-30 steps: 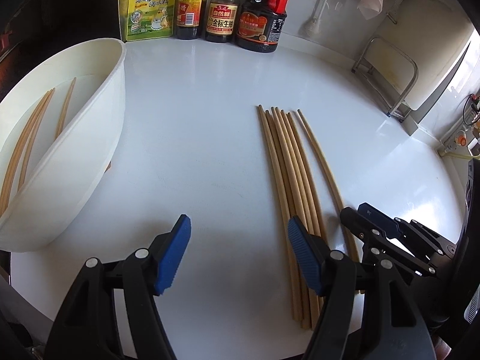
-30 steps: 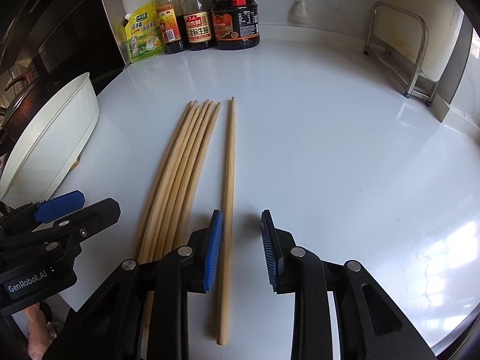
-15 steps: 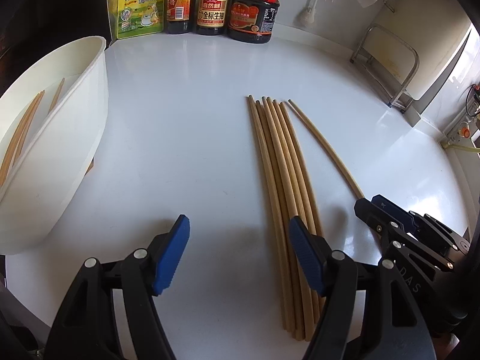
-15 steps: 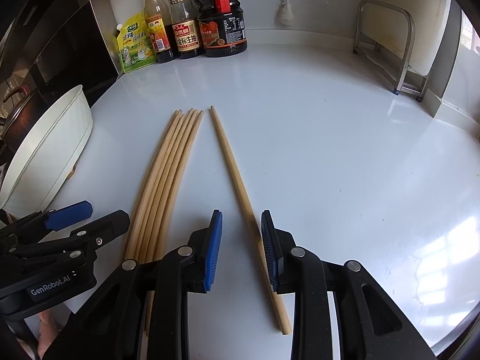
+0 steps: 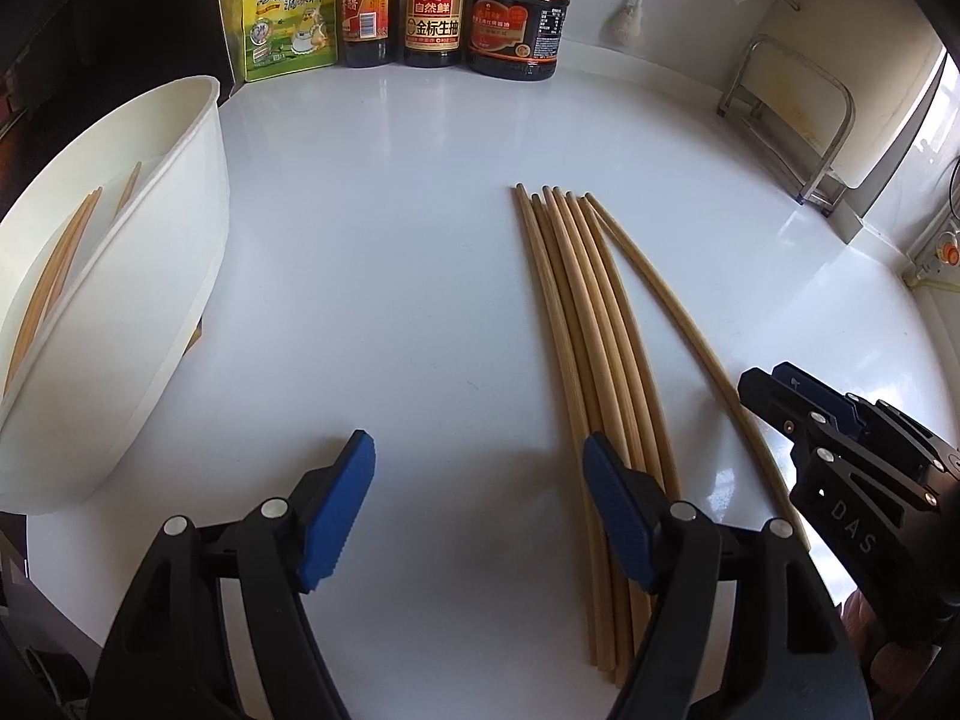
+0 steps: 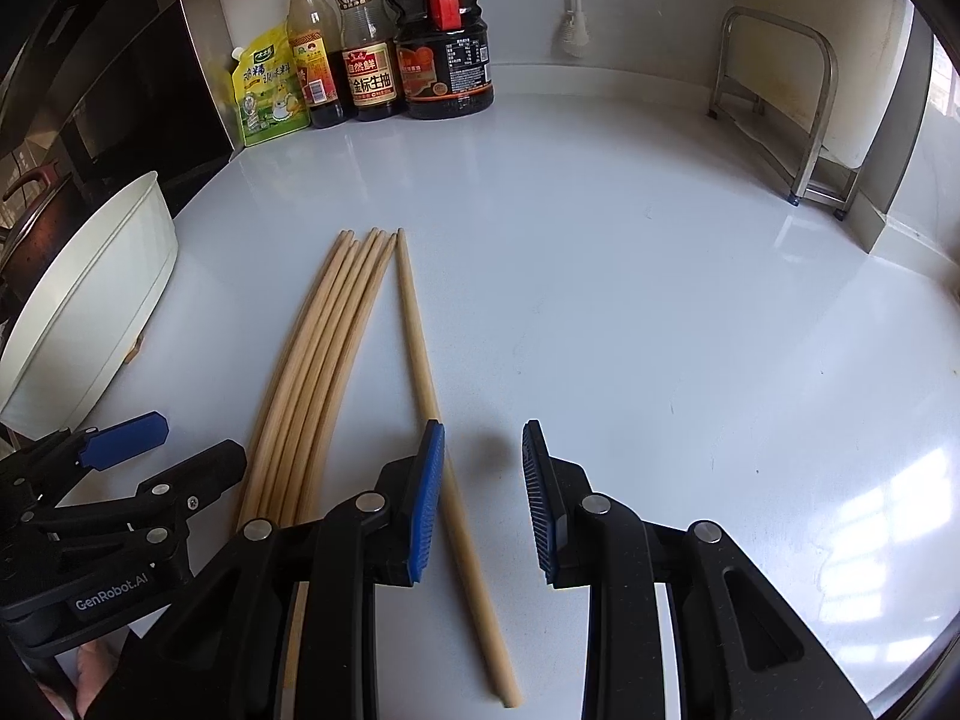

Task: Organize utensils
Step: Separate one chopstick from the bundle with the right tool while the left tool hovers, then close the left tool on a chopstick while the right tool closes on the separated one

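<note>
A bundle of several wooden chopsticks [image 5: 591, 324] [image 6: 318, 360] lies on the white counter. One chopstick [image 6: 423, 360] [image 5: 672, 312] lies apart just right of the bundle, angled. My right gripper [image 6: 483, 480] is open, low over the counter; the single chopstick runs under its left finger [image 6: 429, 480] and between the jaws further back. My left gripper [image 5: 480, 492] is open and empty, left of the bundle, its right finger [image 5: 612, 504] over the bundle's near end. A white oval bin [image 5: 150, 276] at left holds a few chopsticks [image 5: 57, 276].
Sauce bottles [image 5: 516, 6] [image 6: 444, 42] and a yellow pouch [image 5: 285, 12] stand at the back against the wall. A metal rack [image 6: 780, 102] stands at back right. The bin also shows in the right wrist view [image 6: 90, 300].
The right gripper has opened wider and shifted right. The single chopstick has swung so that its near end points right and now lies under the left finger. The left gripper stayed open.
</note>
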`<state>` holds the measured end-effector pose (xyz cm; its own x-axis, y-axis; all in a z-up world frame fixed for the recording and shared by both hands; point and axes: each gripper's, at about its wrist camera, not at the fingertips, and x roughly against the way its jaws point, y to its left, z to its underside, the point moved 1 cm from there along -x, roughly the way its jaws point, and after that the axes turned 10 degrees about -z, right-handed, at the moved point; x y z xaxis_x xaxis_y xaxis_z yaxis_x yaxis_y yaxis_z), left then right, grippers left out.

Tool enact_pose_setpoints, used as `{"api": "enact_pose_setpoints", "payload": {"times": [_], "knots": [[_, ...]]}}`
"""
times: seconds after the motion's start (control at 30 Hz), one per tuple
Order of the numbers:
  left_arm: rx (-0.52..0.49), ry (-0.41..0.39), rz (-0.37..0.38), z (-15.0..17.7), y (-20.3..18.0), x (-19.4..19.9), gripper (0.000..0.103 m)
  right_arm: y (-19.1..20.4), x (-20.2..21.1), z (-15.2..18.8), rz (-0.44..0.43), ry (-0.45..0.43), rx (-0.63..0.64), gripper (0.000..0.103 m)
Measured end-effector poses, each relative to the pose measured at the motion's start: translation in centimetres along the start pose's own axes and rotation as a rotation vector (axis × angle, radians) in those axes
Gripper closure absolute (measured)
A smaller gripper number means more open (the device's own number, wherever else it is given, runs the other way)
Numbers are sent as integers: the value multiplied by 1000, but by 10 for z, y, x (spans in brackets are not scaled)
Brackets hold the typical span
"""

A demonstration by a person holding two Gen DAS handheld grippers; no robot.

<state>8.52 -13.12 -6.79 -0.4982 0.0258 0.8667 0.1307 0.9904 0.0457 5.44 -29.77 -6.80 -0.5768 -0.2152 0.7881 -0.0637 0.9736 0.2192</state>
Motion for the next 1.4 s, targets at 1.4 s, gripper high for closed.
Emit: {"api": "enact_pose_setpoints", "payload": {"times": [1.4], "knots": [[-38,0,-84,-17,-5,-16,26,10,-10,0,1,28,88,77]]}}
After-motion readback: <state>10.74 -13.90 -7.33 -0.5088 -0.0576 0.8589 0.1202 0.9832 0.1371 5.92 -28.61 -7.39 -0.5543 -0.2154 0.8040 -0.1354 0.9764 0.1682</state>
